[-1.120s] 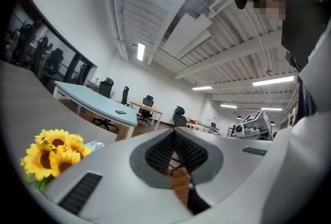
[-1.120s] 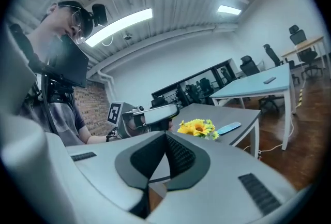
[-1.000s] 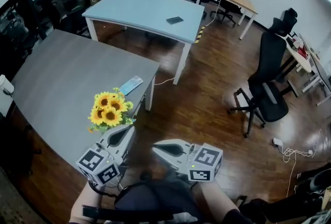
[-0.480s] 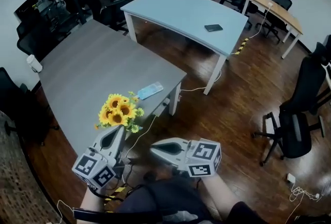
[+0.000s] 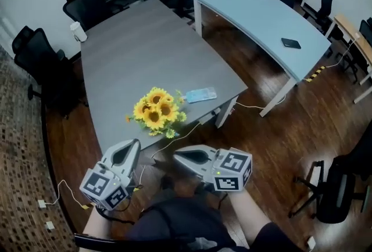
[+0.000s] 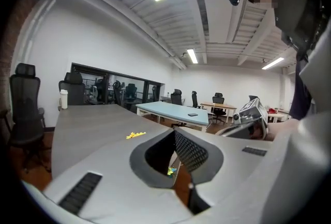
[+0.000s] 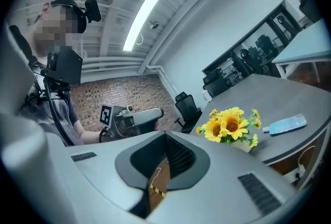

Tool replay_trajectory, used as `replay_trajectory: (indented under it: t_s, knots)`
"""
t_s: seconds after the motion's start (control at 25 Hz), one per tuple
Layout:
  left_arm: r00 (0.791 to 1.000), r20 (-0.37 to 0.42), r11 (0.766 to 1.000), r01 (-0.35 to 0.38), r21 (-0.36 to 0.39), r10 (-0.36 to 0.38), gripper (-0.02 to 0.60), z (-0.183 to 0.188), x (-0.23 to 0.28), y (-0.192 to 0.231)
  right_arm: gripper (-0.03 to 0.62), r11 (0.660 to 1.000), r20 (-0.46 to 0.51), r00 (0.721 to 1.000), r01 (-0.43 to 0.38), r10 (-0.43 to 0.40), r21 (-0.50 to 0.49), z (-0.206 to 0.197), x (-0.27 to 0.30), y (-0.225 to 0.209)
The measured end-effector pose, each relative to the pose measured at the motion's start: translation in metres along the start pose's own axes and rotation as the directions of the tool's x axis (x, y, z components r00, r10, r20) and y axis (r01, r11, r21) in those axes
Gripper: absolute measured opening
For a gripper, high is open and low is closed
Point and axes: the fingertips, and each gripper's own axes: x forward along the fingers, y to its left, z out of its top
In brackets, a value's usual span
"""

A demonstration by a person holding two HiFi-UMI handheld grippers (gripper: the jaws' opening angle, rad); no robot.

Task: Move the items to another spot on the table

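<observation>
Near table [image 5: 128, 59] edge: sunflowers [image 5: 156, 111] ahead of left tongs [image 5: 135, 144], right tongs [image 5: 176, 156].

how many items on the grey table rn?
3: sunflowers near the front edge, blue packet just right of them, white cup at the far left corner.

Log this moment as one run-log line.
left gripper: shut, empty | right gripper: shut, empty | both near grey table corner | yellow sunflower bunch, light blue flat packet: on table, untouched
</observation>
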Motion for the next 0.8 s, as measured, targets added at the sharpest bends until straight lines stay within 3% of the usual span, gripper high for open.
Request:
replay_trajectory:
  t_s: [0.28, 0.44, 0.8]
  knots:
    - [0.999, -0.044, 1.0, -0.024, 0.015, 0.025, 0.021, -0.034, -0.007, 0.02, -0.02, 1.0, -0.11, 0.994, -0.017, 0.018, 0.01, -0.017, 0.03, -0.002]
    - [0.997, -0.071, 0.999, 0.004, 0.046, 0.0, 0.023, -0.05, 0.002, 0.038, -0.02, 0.998, -0.13, 0.99, 0.056, -0.054, 0.018, -0.024, 0.043, -0.017]
    - [0.982, -0.137, 0.984, 0.147, 0.105, -0.132, 0.023, -0.086, 0.017, 0.06, -0.02, 0.973, -0.155, 0.961, 0.231, -0.23, -0.013, -0.027, 0.057, -0.046]
